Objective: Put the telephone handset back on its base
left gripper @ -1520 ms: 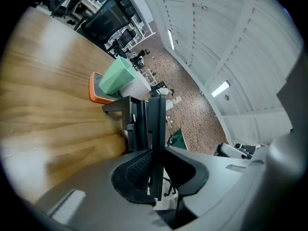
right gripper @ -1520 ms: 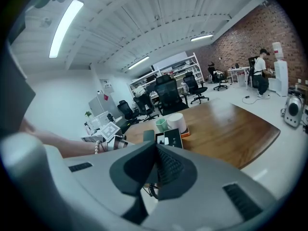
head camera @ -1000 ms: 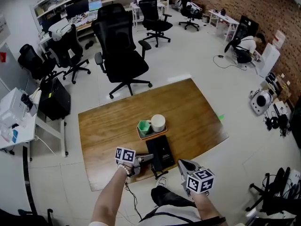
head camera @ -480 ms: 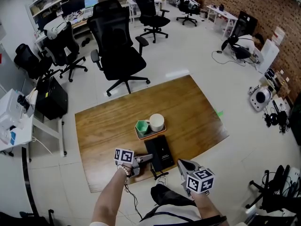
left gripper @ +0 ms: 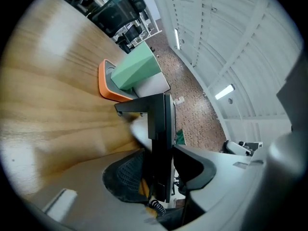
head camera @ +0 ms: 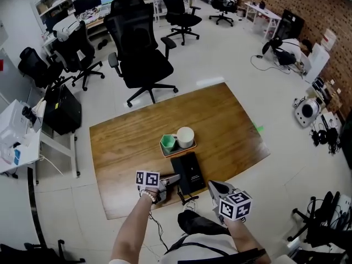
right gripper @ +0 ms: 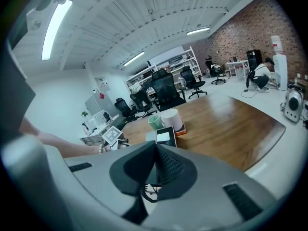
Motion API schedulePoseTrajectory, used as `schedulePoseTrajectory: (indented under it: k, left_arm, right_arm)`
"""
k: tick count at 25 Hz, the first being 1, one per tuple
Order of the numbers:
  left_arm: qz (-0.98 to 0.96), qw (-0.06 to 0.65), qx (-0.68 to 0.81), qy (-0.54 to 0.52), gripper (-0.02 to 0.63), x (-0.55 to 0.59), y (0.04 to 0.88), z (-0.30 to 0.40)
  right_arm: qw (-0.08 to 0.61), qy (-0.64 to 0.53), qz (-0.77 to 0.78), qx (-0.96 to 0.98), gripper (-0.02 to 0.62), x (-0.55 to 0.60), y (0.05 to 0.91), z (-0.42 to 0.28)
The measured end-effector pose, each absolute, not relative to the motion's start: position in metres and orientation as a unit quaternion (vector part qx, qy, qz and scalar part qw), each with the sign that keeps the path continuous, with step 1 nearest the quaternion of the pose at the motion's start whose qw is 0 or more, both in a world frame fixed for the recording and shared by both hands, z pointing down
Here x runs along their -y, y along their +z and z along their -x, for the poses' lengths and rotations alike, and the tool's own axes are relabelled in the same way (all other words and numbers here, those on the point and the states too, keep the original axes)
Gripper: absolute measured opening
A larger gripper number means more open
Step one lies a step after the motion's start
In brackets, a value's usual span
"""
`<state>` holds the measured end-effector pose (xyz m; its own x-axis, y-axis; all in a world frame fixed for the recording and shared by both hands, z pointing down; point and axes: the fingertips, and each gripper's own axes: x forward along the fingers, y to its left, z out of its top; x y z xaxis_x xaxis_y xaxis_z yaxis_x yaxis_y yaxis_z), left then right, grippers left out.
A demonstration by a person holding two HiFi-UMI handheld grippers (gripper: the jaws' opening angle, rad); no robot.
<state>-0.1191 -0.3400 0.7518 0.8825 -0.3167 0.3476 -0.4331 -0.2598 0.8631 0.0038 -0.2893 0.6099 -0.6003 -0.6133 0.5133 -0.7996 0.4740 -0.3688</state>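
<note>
**Handset between parted left jaws, at the left side of the base**

- **Item:** the handset [left gripper: 160, 138], black and seen edge-on. It stands between the jaws of the left gripper [left gripper: 159, 173].
- **Lie:** its long axis runs straight ahead from the fingers, along the left side of the base [head camera: 190, 172] on the table [head camera: 132, 142]. A coiled cord shows below it.
- **Left jaws:** they have just been opening and now stand wide, pads off the handset, gripping nothing. Whether the handset is fully seated cannot be told.
- **Right gripper** [right gripper: 156, 166]: jaws together and empty. It sits by the base's near right corner and is the farther of the two from the handset.
- **Change from the earlier views:** both grippers keep their places. Only the left jaws have spread.
</note>
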Motion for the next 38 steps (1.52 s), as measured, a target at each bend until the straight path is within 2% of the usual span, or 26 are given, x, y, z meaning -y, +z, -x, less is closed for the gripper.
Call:
schedulePoseTrajectory:
  k: [4, 9, 12, 13, 14, 25, 38]
  left_arm:
    - [-0.782, 0.537, 0.309, 0.065, 0.204, 0.34, 0.745, 0.133]
    - [-0.771, 0.498, 0.398, 0.014, 0.198, 0.321, 0.696, 0.164]
    - [-0.768, 0.454, 0.452, -0.007, 0.047, 0.295, 0.66, 0.183]
    - [-0.765, 0.441, 0.471, -0.004, 0.04, 0.285, 0.652, 0.189]
    - [-0.761, 0.426, 0.489, 0.005, 0.0, 0.274, 0.645, 0.195]
    - [-0.75, 0.29, 0.592, 0.053, 0.0, 0.172, 0.589, 0.2]
    - [-0.736, 0.262, 0.619, 0.076, 0.0, 0.124, 0.586, 0.158]
  right_arm:
    - [0.154, 0.29, -0.407, 0.853, 0.009, 0.288, 0.603, 0.003]
    - [0.147, 0.28, -0.4, 0.86, 0.009, 0.283, 0.593, 0.005]
    - [0.139, 0.272, -0.396, 0.866, 0.009, 0.278, 0.585, 0.009]
    - [0.136, 0.269, -0.393, 0.869, 0.009, 0.277, 0.581, 0.011]
    - [0.134, 0.265, -0.391, 0.871, 0.009, 0.275, 0.578, 0.014]
    - [0.109, 0.253, -0.366, 0.889, 0.009, 0.224, 0.562, 0.029]
    - [0.127, 0.239, -0.362, 0.892, 0.008, 0.159, 0.569, 0.015]
